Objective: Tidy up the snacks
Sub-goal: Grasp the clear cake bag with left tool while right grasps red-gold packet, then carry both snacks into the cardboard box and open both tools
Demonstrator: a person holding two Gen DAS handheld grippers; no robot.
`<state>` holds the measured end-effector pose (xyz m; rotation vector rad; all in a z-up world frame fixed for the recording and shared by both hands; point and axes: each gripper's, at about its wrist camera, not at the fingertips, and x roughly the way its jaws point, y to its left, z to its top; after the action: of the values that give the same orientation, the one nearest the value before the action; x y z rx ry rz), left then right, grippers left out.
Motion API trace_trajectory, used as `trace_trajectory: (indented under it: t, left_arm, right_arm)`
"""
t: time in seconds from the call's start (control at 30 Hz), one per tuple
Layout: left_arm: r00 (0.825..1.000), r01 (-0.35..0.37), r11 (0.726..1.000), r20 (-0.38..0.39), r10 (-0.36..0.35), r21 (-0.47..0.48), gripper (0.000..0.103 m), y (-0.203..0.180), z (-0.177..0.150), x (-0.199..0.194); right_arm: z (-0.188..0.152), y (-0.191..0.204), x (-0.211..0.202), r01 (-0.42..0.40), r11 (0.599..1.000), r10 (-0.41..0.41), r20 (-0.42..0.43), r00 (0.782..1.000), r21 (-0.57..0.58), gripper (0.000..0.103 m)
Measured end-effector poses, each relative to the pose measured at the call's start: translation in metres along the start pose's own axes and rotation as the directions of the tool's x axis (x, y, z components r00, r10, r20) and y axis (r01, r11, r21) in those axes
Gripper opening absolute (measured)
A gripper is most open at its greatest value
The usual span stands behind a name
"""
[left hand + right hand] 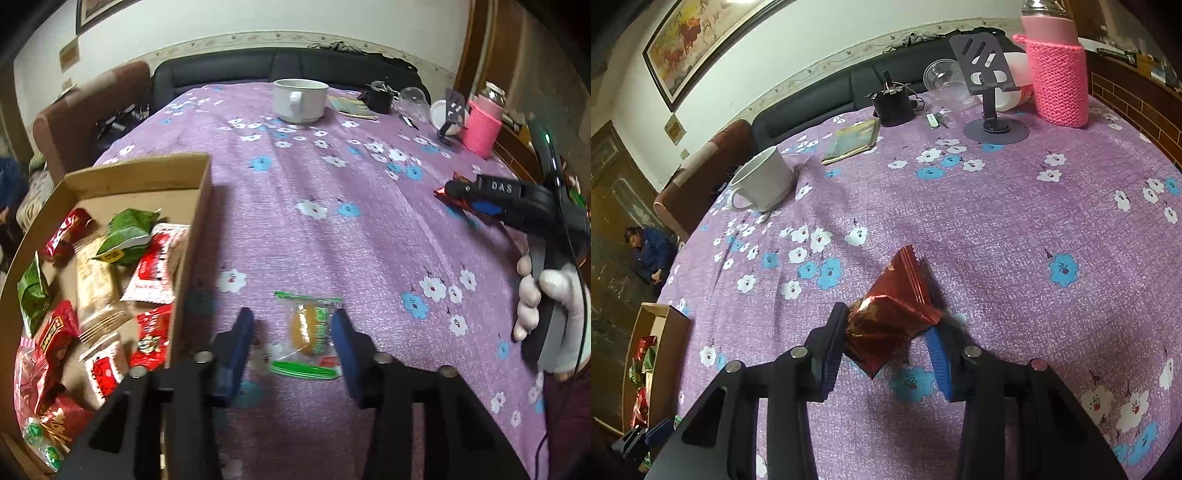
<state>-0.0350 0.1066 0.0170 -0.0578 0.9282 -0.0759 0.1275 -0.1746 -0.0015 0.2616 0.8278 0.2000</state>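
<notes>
Purple floral cloth covers our worktop. Our left hand-held gripper (291,343) stands apart around a clear cake packet (308,334), its long axis running straight ahead between the pads; the box (201,206) is just left. Only the right view shows our right hand-held gripper (890,343) clamped on a red packet (892,317).

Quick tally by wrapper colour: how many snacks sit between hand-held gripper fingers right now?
Clear-and-green wrapper: 1
Red foil wrapper: 1
Total: 2
</notes>
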Motion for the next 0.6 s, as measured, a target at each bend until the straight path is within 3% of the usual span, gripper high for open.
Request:
trace_trajectory:
  t: [0.1, 0.2, 0.33, 0.37, 0.47, 0.5, 0.6]
  left_arm:
    - [0.999, 0.015, 1.000, 0.044, -0.016, 0.011, 0.042, -0.003, -0.002, -0.016]
    - [0.998, -0.027, 0.996, 0.057, 0.022, 0.080, 0.070, -0.015, -0.003, -0.017]
    - [0.999, -0.031, 0.995, -0.024, 0.033, 0.094, 0.072, -0.017, -0.005, 0.006]
    - [0.998, -0.054, 0.991, -0.008, 0.056, 0.120, 0.072, -0.020, -0.007, 0.007]
    - [0.999, -0.051, 0.988, -0.008, 0.053, 0.146, 0.055, -0.024, -0.007, 0.008]
    - [0.999, -0.052, 0.987, -0.003, 0.053, 0.151, 0.030, -0.024, -0.007, 0.006]
    - [1.000, 0.001, 0.994, 0.004, -0.002, 0.106, 0.027, -0.017, -0.007, -0.004]
  right_arm:
    - [-0.002, 0.000, -0.001, -0.005, 1.000, 0.005, 0.000, 1.000, -0.004, 0.040]
    - [-0.005, -0.002, -0.004, -0.011, 1.000, 0.011, -0.003, 1.000, 0.003, 0.040]
    - [-0.007, -0.004, -0.006, -0.016, 1.000, 0.016, -0.003, 1.000, 0.010, 0.040]
    - [-0.008, -0.003, -0.007, -0.015, 1.000, 0.015, -0.002, 1.000, 0.008, 0.040]
    - [-0.009, -0.002, -0.009, -0.011, 1.000, 0.011, 0.003, 1.000, 0.001, 0.040]
    - [-0.009, -0.002, -0.010, -0.008, 1.000, 0.008, 0.007, 1.000, 0.000, 0.040]
    - [-0.010, 0.000, -0.012, -0.006, 1.000, 0.006, 0.018, 1.000, -0.003, 0.040]
